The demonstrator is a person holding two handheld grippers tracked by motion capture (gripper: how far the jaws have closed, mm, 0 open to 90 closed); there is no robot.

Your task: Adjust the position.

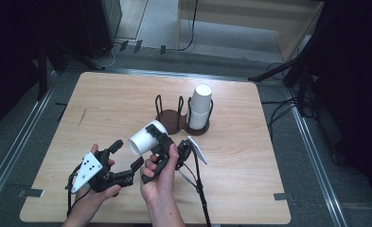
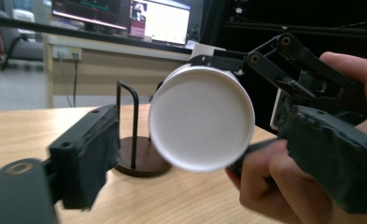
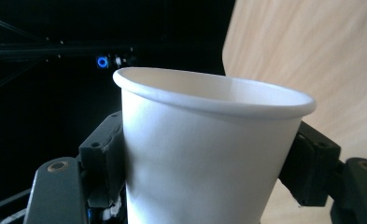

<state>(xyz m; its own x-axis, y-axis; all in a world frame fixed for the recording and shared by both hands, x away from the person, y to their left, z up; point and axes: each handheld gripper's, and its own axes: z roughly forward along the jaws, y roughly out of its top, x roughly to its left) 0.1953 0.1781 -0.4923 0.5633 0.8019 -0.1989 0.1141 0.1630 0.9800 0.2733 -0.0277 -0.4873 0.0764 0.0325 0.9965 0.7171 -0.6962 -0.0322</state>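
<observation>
From above we see the right gripper (image 1: 156, 137) clamped on a plain white paper cup (image 1: 146, 138) held sideways over the table (image 1: 103, 104), bare wood around it, the dark wire rack (image 1: 174, 116) with stacked cups (image 1: 200, 109) just beyond. In the left gripper view, the left gripper (image 2: 195, 154) stands apart, the cup's unmarked base (image 2: 202, 123) between its jaws. In the right gripper view we read no lettering on the cup (image 3: 204, 154), pads pressing both sides.

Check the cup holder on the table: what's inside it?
The cup holder has two rings. The right ring holds a stack of upside-down white cups; the left ring looks empty. The stack's bottom is hidden by the ring.
</observation>
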